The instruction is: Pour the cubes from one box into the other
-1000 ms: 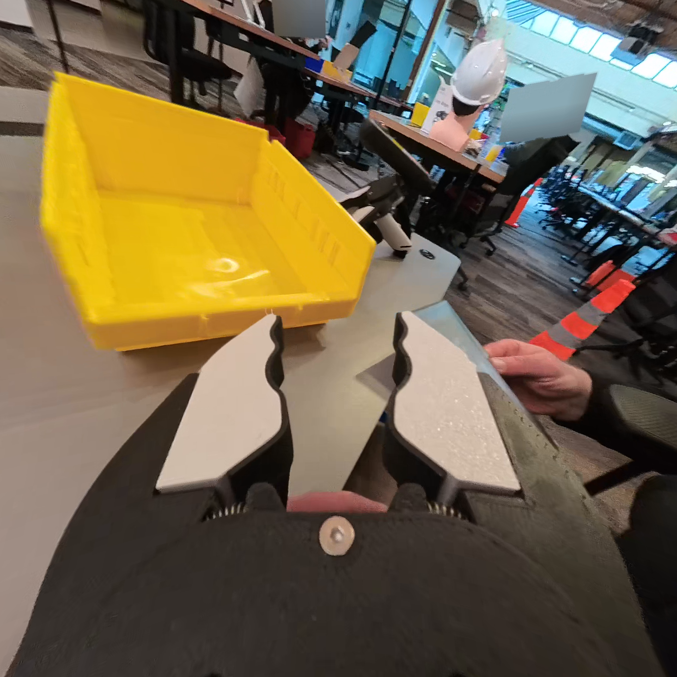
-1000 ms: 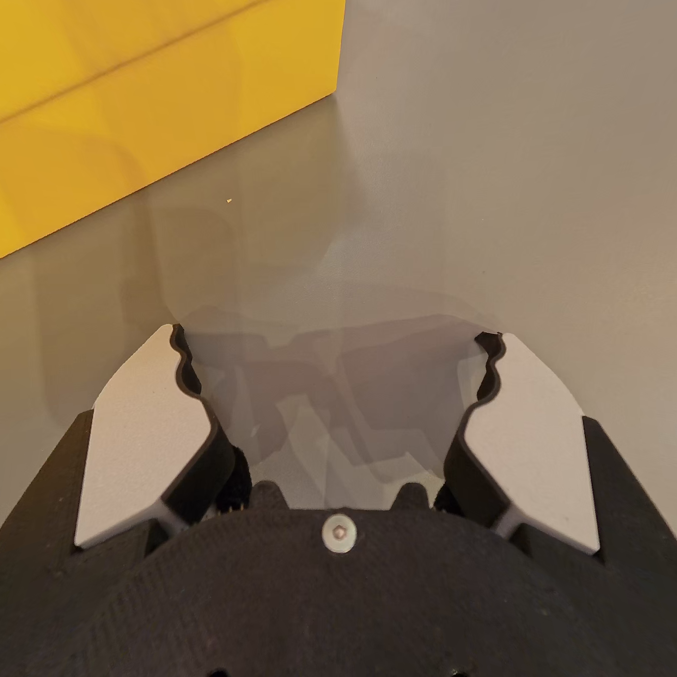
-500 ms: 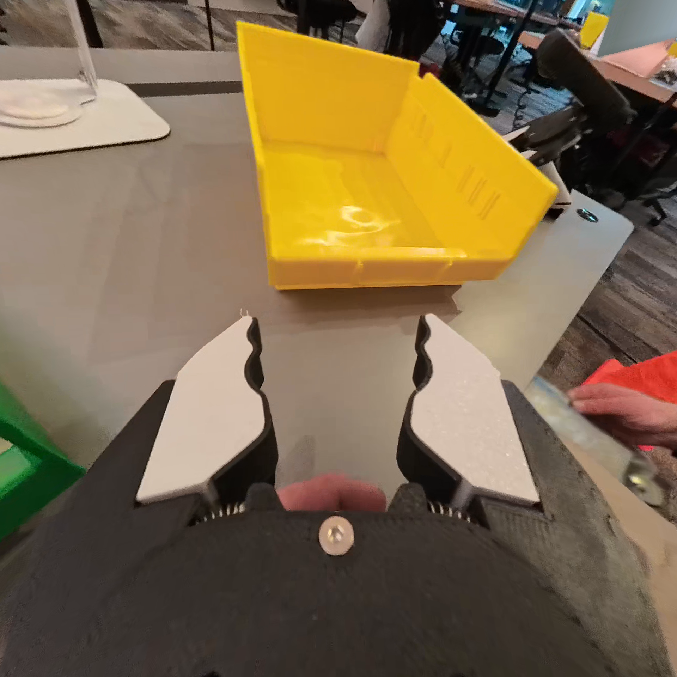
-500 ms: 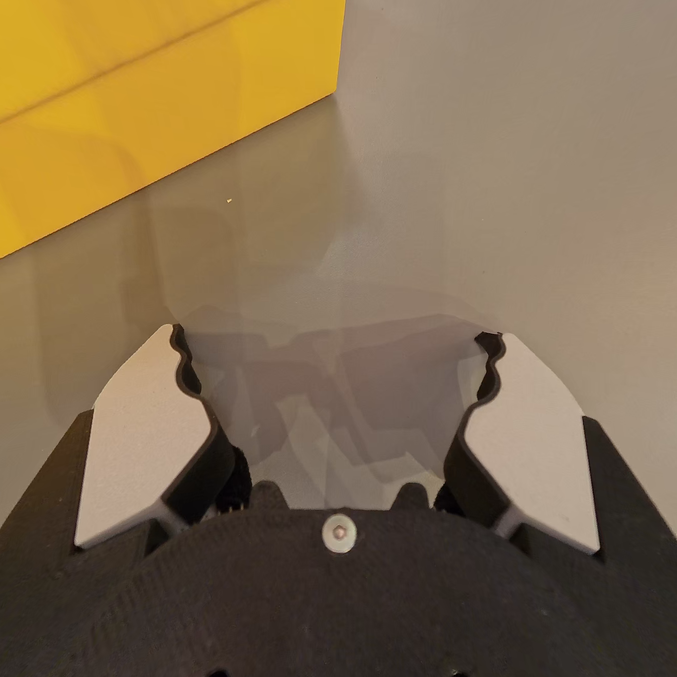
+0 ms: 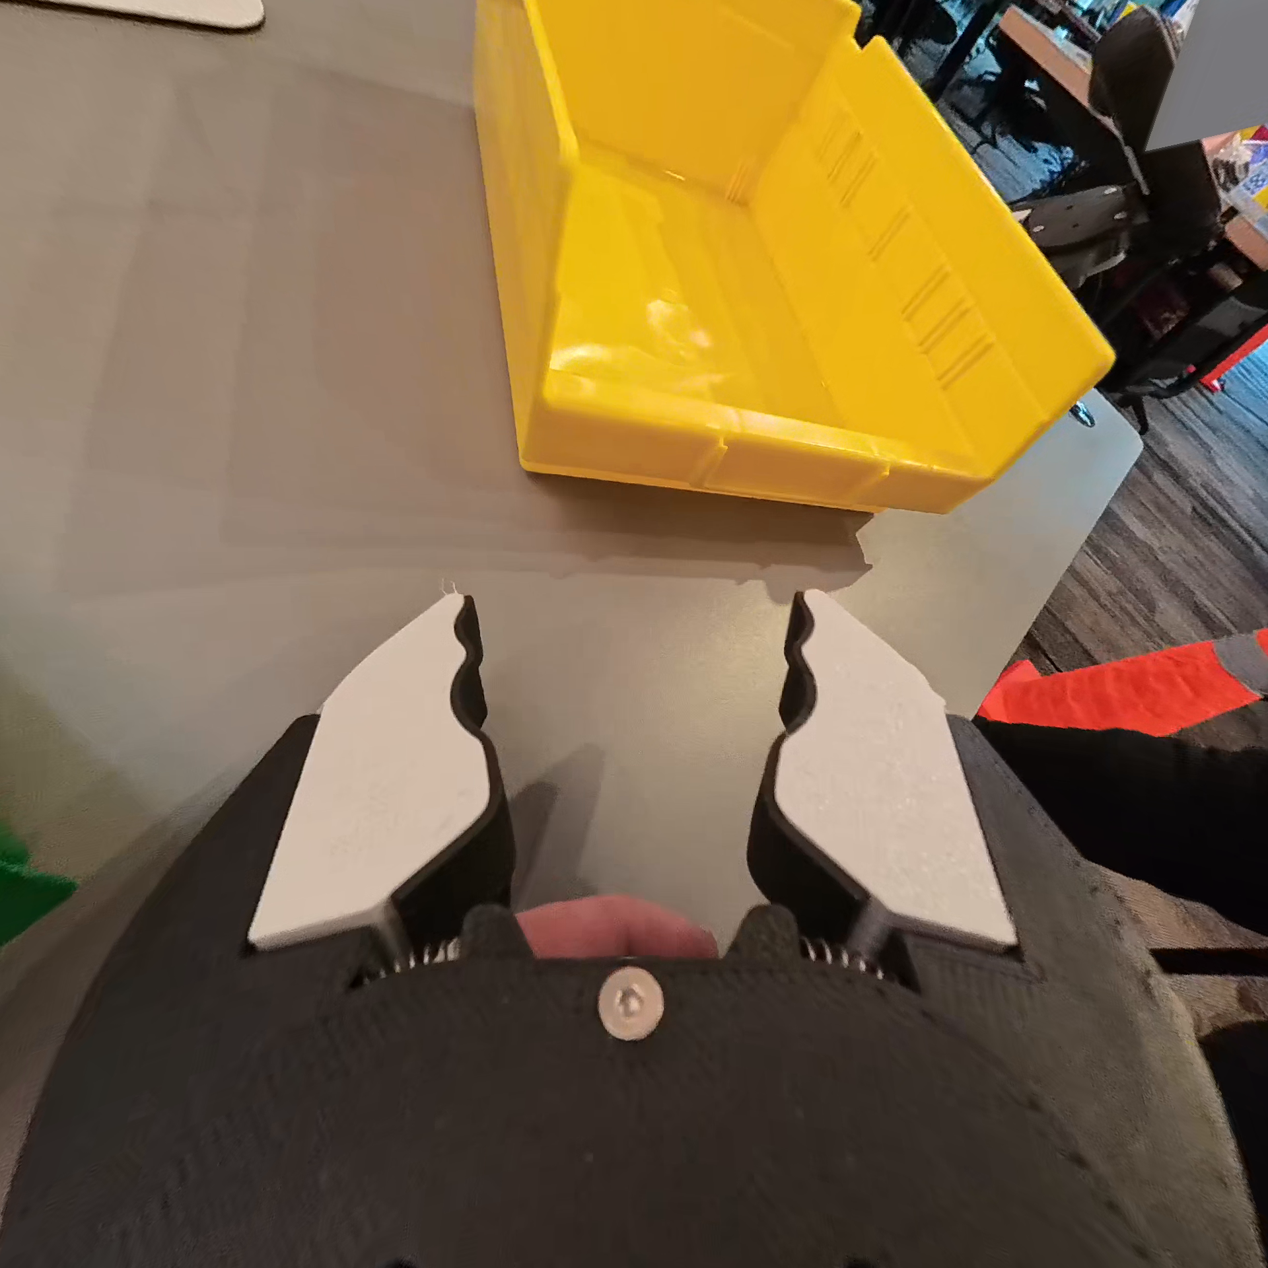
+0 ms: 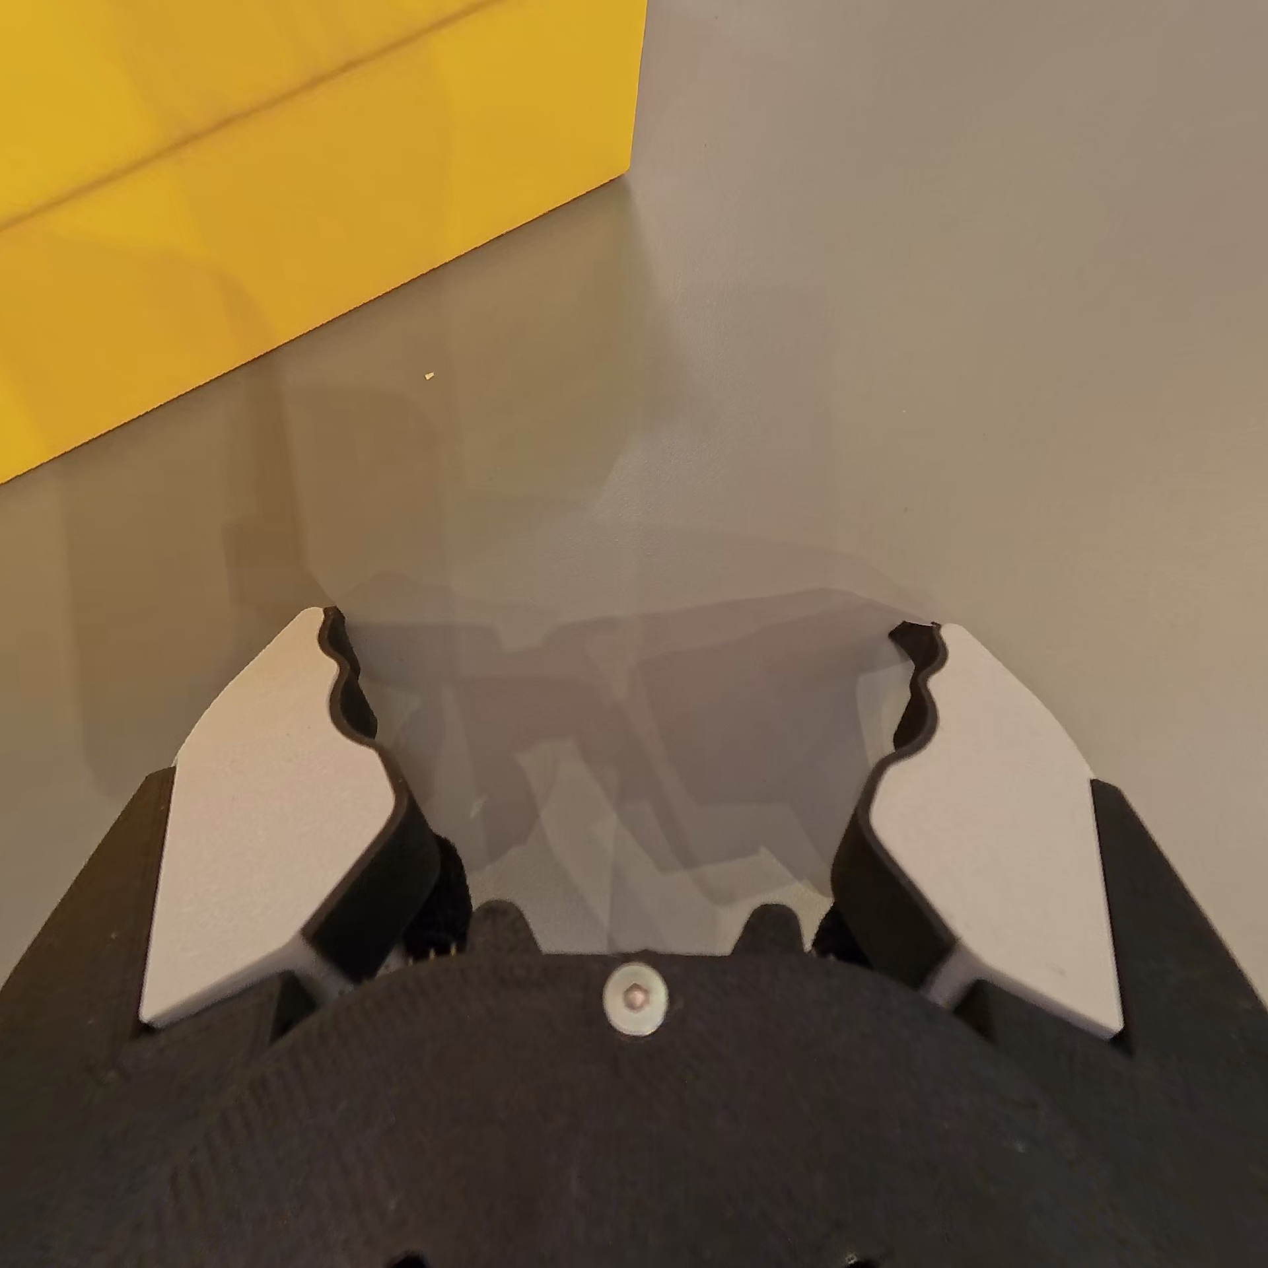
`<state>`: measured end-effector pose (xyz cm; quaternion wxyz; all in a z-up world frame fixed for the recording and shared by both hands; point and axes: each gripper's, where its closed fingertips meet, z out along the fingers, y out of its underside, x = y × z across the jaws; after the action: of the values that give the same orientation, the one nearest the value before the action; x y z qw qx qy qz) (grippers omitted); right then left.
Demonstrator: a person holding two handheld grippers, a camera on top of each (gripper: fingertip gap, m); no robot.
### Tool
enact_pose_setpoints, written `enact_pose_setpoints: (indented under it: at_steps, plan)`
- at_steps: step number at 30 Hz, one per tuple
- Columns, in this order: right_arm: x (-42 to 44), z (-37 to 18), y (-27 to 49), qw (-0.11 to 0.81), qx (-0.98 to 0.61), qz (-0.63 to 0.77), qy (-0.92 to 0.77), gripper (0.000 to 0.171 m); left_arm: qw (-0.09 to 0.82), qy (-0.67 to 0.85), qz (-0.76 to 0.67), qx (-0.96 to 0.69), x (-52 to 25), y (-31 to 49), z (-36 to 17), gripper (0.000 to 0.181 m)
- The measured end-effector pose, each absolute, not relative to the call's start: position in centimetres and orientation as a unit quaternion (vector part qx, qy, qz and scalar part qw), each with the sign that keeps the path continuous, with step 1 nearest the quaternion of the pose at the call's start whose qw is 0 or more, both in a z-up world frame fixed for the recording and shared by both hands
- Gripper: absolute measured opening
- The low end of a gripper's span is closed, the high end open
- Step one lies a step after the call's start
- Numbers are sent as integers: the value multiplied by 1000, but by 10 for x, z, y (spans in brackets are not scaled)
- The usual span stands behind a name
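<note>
In your left wrist view, your left gripper (image 5: 631,604) is spread wide and holds nothing, hovering over the bare grey table (image 5: 240,343). The yellow box (image 5: 748,453) sits at about one o'clock from the fingertips, near but apart. It is empty as far as the floor of it shows. Its long axis runs away from you toward twelve to one o'clock, with the low front lip facing your jaws. No cubes are visible anywhere. A sliver of green (image 5: 27,892) at nine o'clock, cut by the frame, may be the other box; you cannot tell from this. If the cubes sit there, your coming move goes left, away from the yellow box. To the right, the table edge (image 5: 1070,549) runs close beside the box's right wall, with floor beyond, so there is little room on that side. The left half of the table is open. A dark sleeve (image 5: 1132,809) crosses at four o'clock, beside an orange shape (image 5: 1125,693).

In your right wrist view, your right gripper (image 6: 631,617) is also wide and empty, pointed steeply down at the table. The box's yellow wall fills ten to eleven o'clock, its corner (image 6: 635,165) near twelve, apart from the fingertips. From one to three o'clock the table lies bare. By these views your right gripper looks closer to the yellow box.
</note>
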<state>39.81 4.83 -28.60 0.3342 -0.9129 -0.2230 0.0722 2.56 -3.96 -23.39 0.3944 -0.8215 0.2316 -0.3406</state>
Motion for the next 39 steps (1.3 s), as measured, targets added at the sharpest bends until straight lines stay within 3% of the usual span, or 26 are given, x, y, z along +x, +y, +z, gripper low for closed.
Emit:
enact_pose_setpoints:
  at_steps: [6, 8, 12, 23, 33, 39]
  plan:
    - [398, -286, 48, 334, -913, 72, -223, 142, 385, 233, -343, -825, 27, -39, -236, 79]
    - [398, -286, 48, 334, -913, 72, -223, 142, 385, 231, -341, -826, 28, -38, -237, 64]
    - [398, -286, 48, 334, -913, 72, -223, 142, 390, 238, -356, -815, 33, -40, -232, 54]
    - [398, -286, 48, 334, -913, 72, -223, 142, 384, 258, -379, -801, 37, -54, -229, 77]
    - [394, -286, 57, 334, -912, 74, -228, 142, 398, 267, -400, -781, 31, -70, -221, 81]
    - [383, -286, 64, 330, -913, 74, -228, 142, 357, 289, -421, -782, 45, -70, -226, 87]
